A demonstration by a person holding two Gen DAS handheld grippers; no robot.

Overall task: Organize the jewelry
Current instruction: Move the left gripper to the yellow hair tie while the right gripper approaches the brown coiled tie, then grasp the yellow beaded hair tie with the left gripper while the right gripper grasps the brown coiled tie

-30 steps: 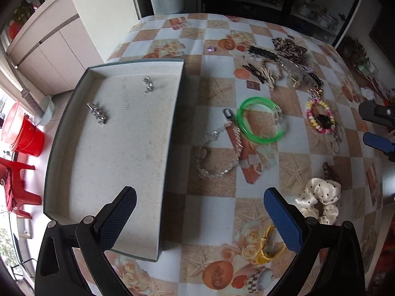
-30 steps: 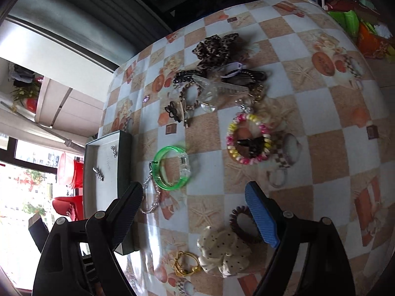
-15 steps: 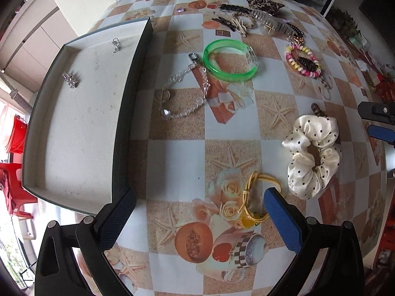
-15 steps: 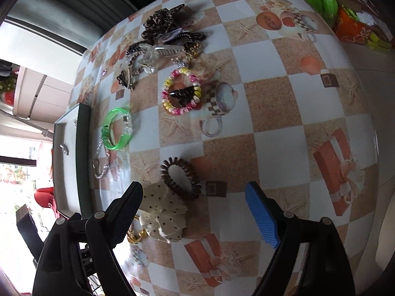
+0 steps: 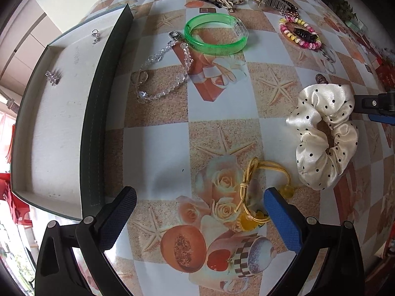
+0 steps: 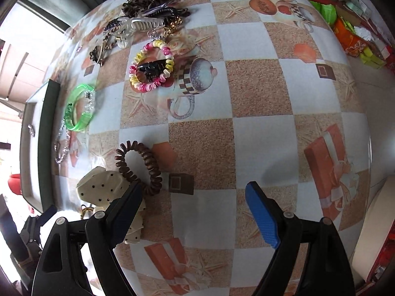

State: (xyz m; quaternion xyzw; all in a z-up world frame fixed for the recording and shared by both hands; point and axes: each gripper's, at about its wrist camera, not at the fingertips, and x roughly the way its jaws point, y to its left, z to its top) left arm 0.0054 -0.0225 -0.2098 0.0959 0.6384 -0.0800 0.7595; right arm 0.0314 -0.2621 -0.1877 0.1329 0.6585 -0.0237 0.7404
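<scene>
Yellow hair tie (image 5: 256, 190) lying flat, long axis toward camera, tray (image 5: 96, 123) lengthwise alongside

Both views are bright with daylight entering from the overexposed window area at the left edge. The glossy worktop (image 5: 153, 148) carries soft sheen and 1 faint, diffuse shadow near the lower centre in each view. Fisheye distortion bows the checked pattern outward, with dark vignetted corners. The green bangle (image 6: 80, 109) is motion-blurred in the right wrist view; the left wrist view is sharp.
</scene>
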